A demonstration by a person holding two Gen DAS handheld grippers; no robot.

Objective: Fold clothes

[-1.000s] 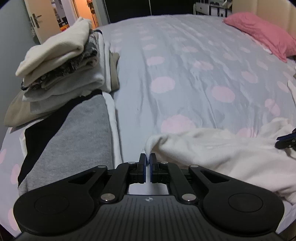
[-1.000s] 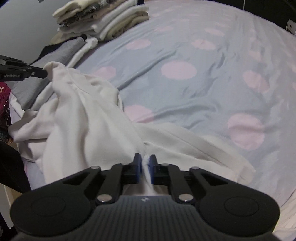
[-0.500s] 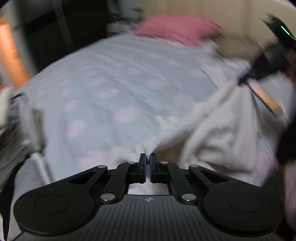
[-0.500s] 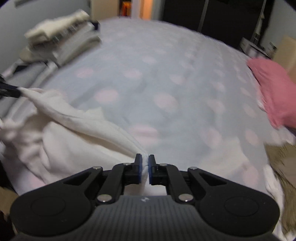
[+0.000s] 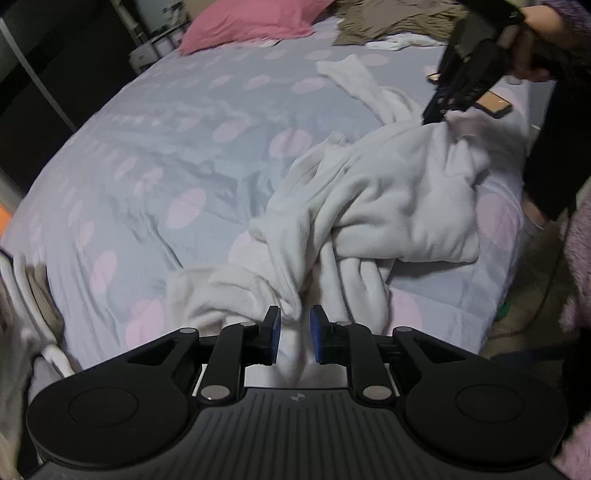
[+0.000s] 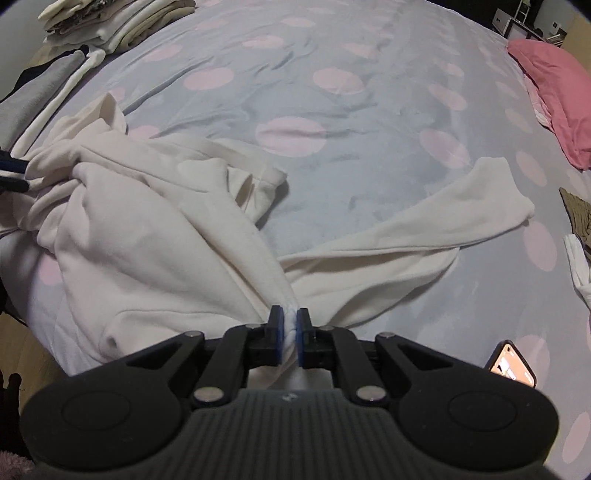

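Observation:
A crumpled white sweatshirt [image 5: 388, 206] lies on the bed's dotted grey cover [image 5: 166, 147]. My left gripper [image 5: 294, 334] points down at one bunched end; its jaws are opening, and a fold of cloth sits loosely between the parted pads. My right gripper [image 6: 290, 332] is shut on a pinch of the same sweatshirt [image 6: 147, 229], whose sleeve [image 6: 461, 214] trails off to the right. The left wrist view shows the right gripper [image 5: 448, 107] in a hand at the garment's far corner. At the left edge of the right wrist view the left gripper's fingertips [image 6: 14, 173] touch the cloth.
A stack of folded clothes [image 6: 110, 22] and a grey garment [image 6: 33, 99] lie at the bed's far left. A pink pillow [image 6: 554, 92] is at the head. A lit phone [image 6: 511, 363] rests near the bed's edge. A brown garment [image 5: 399, 18] lies beside the pillow.
My left gripper swung round from facing the folded stack toward the pillow, and its jaws parted. The right gripper kept its grip while the sweatshirt was dragged and spread across the bed.

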